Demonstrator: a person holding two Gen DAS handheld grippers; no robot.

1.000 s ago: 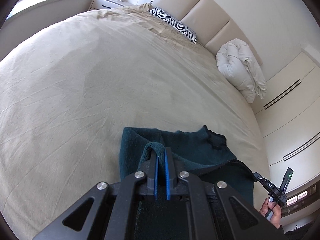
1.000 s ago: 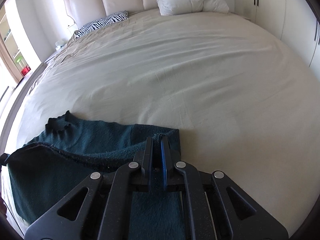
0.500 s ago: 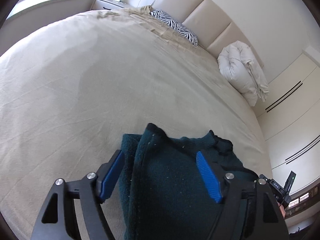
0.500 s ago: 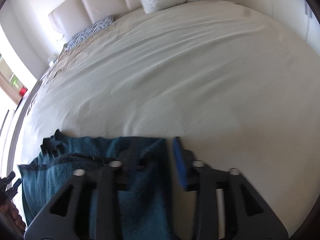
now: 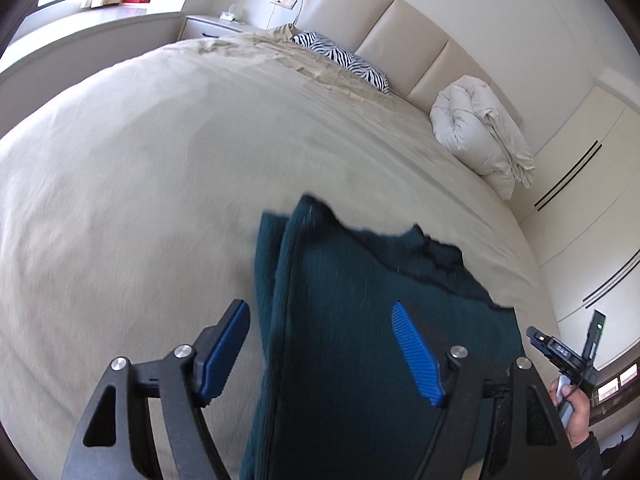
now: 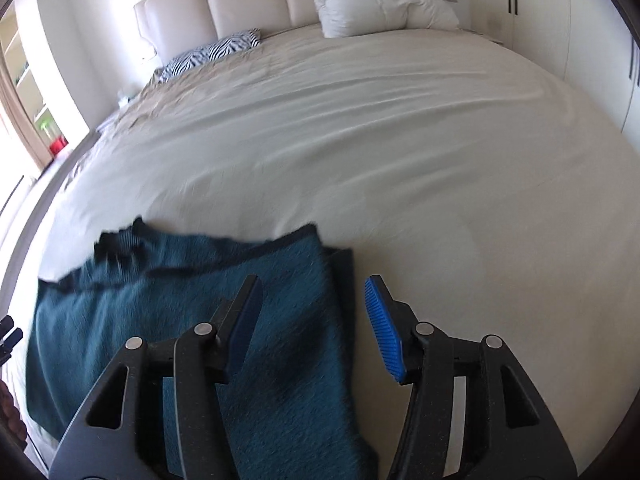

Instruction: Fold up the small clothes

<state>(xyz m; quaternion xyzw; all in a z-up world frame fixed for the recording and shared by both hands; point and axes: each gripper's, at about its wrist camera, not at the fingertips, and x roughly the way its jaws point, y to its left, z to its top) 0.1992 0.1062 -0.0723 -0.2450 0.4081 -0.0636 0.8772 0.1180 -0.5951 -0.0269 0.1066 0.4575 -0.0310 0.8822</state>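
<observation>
Lying on the bed (image 6: 400, 140), folded teal garment (image 6: 280, 340), jaws of both grippers (image 5: 320, 348) (image 6: 312, 328) just opened wide, gripping nothing.

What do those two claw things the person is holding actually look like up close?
Each is a black two-finger tool. The left gripper and the right gripper both have angular black arms with triangular cut-outs and round silver pivot bolts. Their fingertips carry bright blue ribbed pads. In the left view, the person's hand grips the other tool's handle, which carries a small green light, with a dark sleeve at the wrist.
</observation>
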